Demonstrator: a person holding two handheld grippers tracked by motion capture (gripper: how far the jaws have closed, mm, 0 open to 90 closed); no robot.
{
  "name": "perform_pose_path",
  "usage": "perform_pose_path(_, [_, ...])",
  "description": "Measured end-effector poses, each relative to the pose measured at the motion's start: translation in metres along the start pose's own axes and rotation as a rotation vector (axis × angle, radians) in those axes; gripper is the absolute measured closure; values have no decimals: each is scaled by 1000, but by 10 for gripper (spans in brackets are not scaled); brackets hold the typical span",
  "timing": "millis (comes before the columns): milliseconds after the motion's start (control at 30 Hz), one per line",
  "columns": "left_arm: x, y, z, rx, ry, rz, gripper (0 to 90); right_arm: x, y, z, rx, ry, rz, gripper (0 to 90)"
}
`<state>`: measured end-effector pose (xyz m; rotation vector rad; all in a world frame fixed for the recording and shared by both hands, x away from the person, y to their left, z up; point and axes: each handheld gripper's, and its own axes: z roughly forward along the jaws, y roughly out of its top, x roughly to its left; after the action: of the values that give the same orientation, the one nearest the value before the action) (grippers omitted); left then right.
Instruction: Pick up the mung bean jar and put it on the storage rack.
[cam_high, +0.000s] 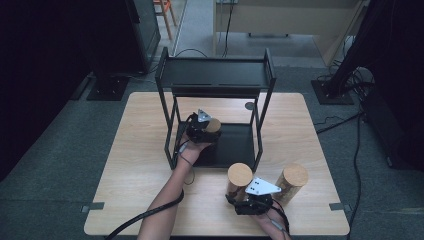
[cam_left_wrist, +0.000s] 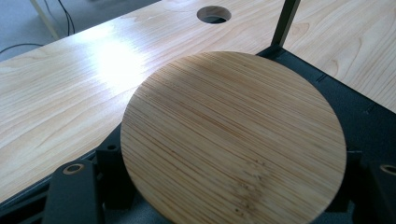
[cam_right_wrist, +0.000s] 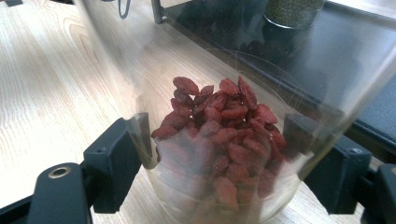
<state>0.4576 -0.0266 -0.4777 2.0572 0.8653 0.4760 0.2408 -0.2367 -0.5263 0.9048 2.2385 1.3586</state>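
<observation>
Reaching into the rack (cam_high: 216, 75), left gripper (cam_high: 202, 129) jaws hold a bamboo-lidded jar (cam_left_wrist: 233, 137); right gripper (cam_high: 253, 200) clamps the goji jar (cam_right_wrist: 219, 140)

Pale wooden table (cam_high: 135, 150) with a cable hole (cam_left_wrist: 214, 14), dark monitor stand (cam_high: 107, 85) behind.

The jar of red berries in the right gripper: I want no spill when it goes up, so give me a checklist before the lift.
1. Right gripper jaws on both sides of the jar of red berries: ok.
2. Grip tight enough: cannot tell.
3. Wooden lid on that jar: ok.
4. Second jar stands close on the right; clearance: cannot tell.
5. Left gripper with its own jar at the rack's lower shelf, away from the right one: ok.
</observation>
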Motion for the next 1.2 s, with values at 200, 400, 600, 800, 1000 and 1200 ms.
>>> perform_pose_path(200, [1, 0, 0, 0, -5, -12, 257, 0, 0, 0, 1, 0, -1, 210])
perform_pose_path(400, [0, 1, -1, 12, -16, -34, 220, 1, 0, 0, 1, -1, -3, 211])
perform_pose_path(600, [-1, 0, -1, 35, 11, -12, 214, 1, 0, 0, 2, -1, -2, 211])
perform_pose_path(800, [0, -3, -3, 26, -5, -43, 196, 1, 0, 0, 2, 0, -2, 211])
perform_pose_path(1000, [-2, -9, -6, 38, -3, -28, 103, 1, 0, 1, 6, 0, 1, 211])
perform_pose_path(1200, [-1, -13, -9, 34, 7, -44, 103, 1, 0, 1, 7, -1, -1, 211])
